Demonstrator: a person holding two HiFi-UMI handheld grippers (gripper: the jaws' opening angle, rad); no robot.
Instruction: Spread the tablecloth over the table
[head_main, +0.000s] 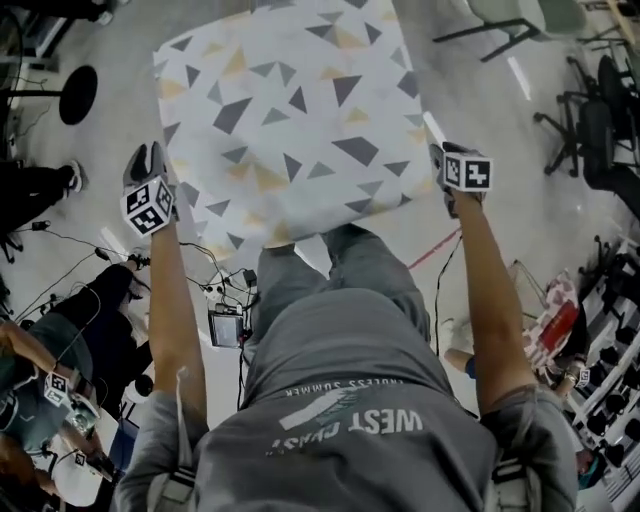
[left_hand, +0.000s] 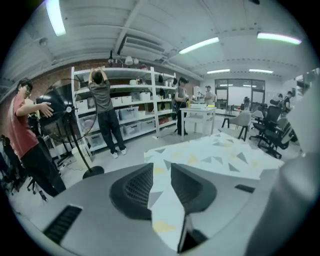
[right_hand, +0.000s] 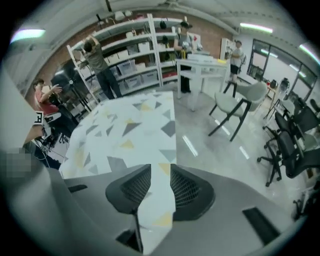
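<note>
Only the head view shows the whole tablecloth, upper centre; gripper views show left tongs and right tongs each clamping its edge.

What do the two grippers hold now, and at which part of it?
Both hold the tablecloth: the left gripper at its left edge, the right gripper at its right edge.

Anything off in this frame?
Nothing stands out. The cloth spreads flat and whole from the left tool and right tool, each shut on a near corner. No table shows under it, so I can't judge alignment.
</note>
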